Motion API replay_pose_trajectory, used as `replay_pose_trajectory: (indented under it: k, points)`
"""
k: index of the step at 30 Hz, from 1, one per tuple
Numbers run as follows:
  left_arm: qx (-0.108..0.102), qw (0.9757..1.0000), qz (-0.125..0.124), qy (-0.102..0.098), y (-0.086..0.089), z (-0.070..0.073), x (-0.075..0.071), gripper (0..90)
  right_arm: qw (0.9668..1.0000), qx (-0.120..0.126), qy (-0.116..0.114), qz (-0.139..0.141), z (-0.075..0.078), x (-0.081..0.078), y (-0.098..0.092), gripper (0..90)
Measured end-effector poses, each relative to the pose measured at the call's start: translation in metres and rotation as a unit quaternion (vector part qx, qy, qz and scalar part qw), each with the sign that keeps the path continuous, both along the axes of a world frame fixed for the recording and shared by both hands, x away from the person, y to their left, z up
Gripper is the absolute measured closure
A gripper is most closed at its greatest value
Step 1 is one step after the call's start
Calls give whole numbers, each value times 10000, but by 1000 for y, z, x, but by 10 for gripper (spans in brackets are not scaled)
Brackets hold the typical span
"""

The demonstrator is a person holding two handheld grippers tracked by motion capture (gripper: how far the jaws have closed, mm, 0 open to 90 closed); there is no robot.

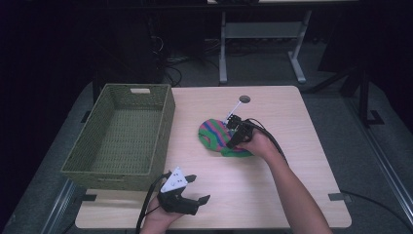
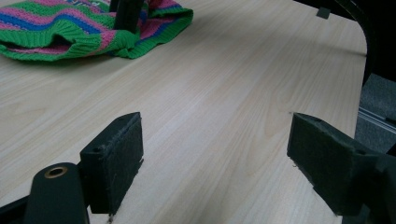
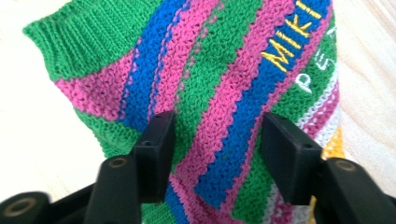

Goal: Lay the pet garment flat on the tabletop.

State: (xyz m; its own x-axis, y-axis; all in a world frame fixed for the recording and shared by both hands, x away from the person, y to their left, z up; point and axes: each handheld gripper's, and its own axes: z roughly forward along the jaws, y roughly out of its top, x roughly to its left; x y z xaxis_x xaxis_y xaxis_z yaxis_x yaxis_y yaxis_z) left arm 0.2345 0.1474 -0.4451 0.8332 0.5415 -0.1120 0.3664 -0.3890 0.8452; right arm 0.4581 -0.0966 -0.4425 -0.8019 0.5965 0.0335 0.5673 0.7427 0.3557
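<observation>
A knitted hat (image 1: 214,135) with green, pink and blue stripes lies flat on the wooden table (image 1: 277,180), a little right of the middle. My right gripper (image 1: 231,127) points down onto its right part. In the right gripper view the hat (image 3: 210,70) shows yellow and white lettering, and the gripper (image 3: 215,135) has its jaws apart with flat fabric between them, pads not squeezing it. My left gripper (image 1: 199,188) rests near the front edge, open and empty. In the left gripper view that gripper (image 2: 215,144) stands over bare wood, with the hat (image 2: 60,32) far off.
A green woven basket (image 1: 112,176) stands on the table's left side, with nothing visible inside. A round cable hole (image 1: 244,99) sits near the far edge. A desk frame (image 1: 223,53) stands on the dark floor behind the table.
</observation>
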Motion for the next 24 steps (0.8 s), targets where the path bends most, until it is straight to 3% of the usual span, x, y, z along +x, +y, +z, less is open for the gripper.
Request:
replay_pose_trajectory:
  k: [5, 9, 15, 24]
  points:
    - [-13, 10000, 39, 18, 1, 0, 1, 181, 9999, -95, 16, -83, 2, 0, 3, 572]
    - [-34, 10000, 67, 22, 2, 0, 0, 181, 9998, -10, 29, -180, 2, 1, 1, 663]
    - [-19, 10000, 66, 6, 2, 0, 0, 181, 9989, 269, 89, -367, 0, 3, -7, 708]
    - [-17, 10000, 66, -11, 3, 0, 0, 181, 9975, 397, 200, -555, 1, 5, -10, 723]
